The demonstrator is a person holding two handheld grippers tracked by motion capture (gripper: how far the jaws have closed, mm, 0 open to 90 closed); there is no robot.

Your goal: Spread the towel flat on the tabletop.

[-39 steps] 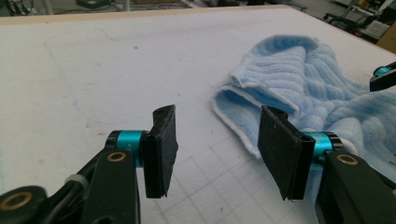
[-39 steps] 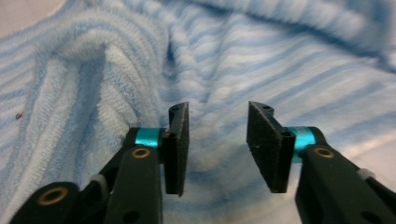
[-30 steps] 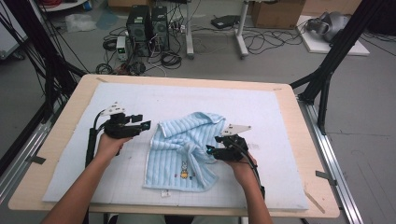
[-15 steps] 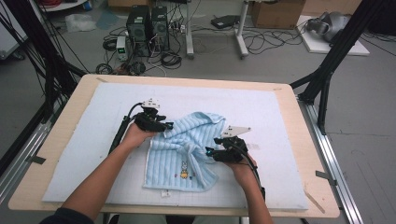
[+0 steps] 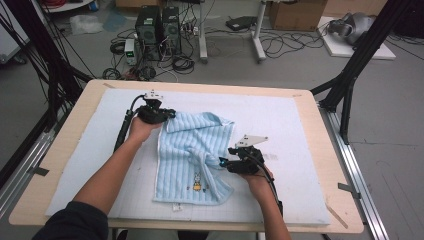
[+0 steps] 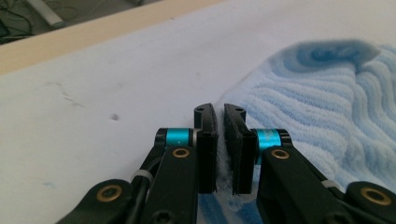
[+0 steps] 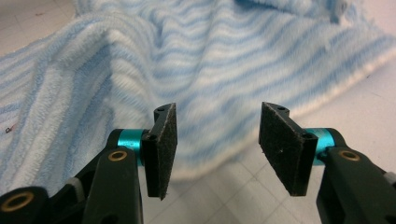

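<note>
Left gripper [image 6: 219,140] has just been closing, now pinching the towel [image 5: 195,155] at its 11 o'clock corner. Right gripper [image 7: 217,149] is waiting open at the 3 o'clock edge; towel's long axis running 12-to-6 mid-table.

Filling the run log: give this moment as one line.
left tool: just closed on towel far-left corner | right tool: open at towel's right edge | towel: rumpled on mat

A white mat [image 5: 290,120] covers the wooden table [image 5: 330,165]; computer towers [image 5: 159,25] stand beyond.
</note>
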